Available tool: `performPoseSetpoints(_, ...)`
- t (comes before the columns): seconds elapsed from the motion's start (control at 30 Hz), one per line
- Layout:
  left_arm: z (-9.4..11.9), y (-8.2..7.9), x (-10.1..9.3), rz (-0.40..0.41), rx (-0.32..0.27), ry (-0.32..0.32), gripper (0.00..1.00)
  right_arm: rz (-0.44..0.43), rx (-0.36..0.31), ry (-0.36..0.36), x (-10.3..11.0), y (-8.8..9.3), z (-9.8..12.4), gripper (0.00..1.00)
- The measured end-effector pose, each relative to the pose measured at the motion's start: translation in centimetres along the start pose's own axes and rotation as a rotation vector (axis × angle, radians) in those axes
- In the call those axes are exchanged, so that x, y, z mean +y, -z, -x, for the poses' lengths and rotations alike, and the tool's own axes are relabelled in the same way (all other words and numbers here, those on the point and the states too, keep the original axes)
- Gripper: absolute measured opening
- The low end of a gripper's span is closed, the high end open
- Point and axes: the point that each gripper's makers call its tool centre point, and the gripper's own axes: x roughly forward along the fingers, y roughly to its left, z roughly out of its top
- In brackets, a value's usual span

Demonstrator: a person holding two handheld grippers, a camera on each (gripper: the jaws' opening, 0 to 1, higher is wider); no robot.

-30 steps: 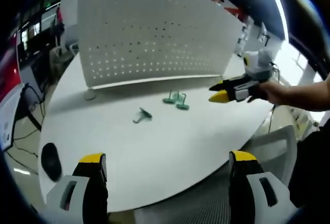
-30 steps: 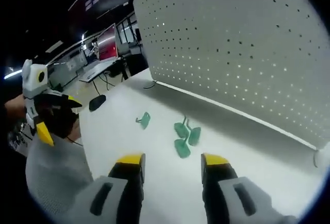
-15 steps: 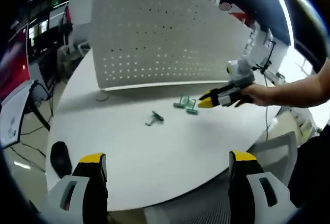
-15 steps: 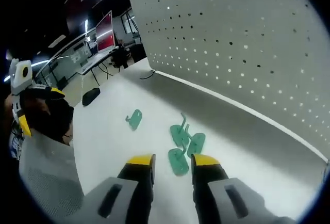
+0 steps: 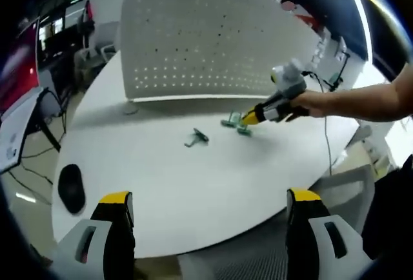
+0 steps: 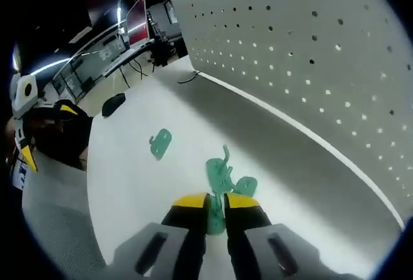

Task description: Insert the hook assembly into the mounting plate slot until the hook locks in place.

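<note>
Several green hooks lie on the white round table point(image 5: 161, 190) in front of the upright white pegboard plate point(image 6: 310, 54). One hook point(image 6: 159, 143) lies apart on the left. Two more point(image 6: 221, 170) lie piled together. My right gripper point(image 6: 216, 201) is down at the pile, its jaws shut on a green hook point(image 6: 215, 214) that shows in the narrow gap. In the left gripper view, the right gripper point(image 5: 248, 118) touches the hook pile point(image 5: 232, 123), with the lone hook point(image 5: 196, 139) to its left. My left gripper point(image 5: 210, 196) hangs wide open over the table's near edge, holding nothing.
A black mouse point(image 5: 71, 188) lies at the table's left edge. The pegboard point(image 5: 213, 41) stands across the back of the table. A grey mesh chair point(image 5: 251, 260) sits below the near edge. Desks and monitors point(image 6: 132, 35) stand beyond the table.
My right gripper has gone down to the hook pile and its jaws have closed from open onto one green hook. The left gripper stays open, its view shifted slightly.
</note>
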Motion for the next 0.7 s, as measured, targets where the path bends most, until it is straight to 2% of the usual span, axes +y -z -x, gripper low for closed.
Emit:
performPoseSetpoints(0.1,-0.2,0.3,0.2,0.004,0.009,-0.001,1.00,0.032,0.014,-0.008,0.1,-0.3,-0.2,0.00)
performPoseSetpoints(0.2,-0.3,0.2,0.1,0.007,0.010,0.003,1.00,0.046,0.020,-0.007,0.3,-0.3,-0.3,0.00)
performPoseSetpoints(0.3,-0.3,-0.2,0.0,0.003,0.004,0.003,1.00,0.001,0.013,-0.012,0.4,-0.4,-0.3,0.00)
performPoseSetpoints(0.43,-0.3,-0.5,-0.2,-0.004,-0.004,0.008,1.00,0.013,0.014,-0.013,1.0,-0.2,-0.1,0.00)
performPoseSetpoints(0.53,-0.2,-0.7,-0.3,-0.006,-0.010,0.007,1.00,0.008,0.004,-0.013,1.2,-0.5,0.3,0.00)
performPoseSetpoints(0.7,0.2,-1.2,-0.5,-0.017,-0.021,0.005,1.00,-0.011,-0.051,-0.015,2.0,-1.9,1.5,0.00)
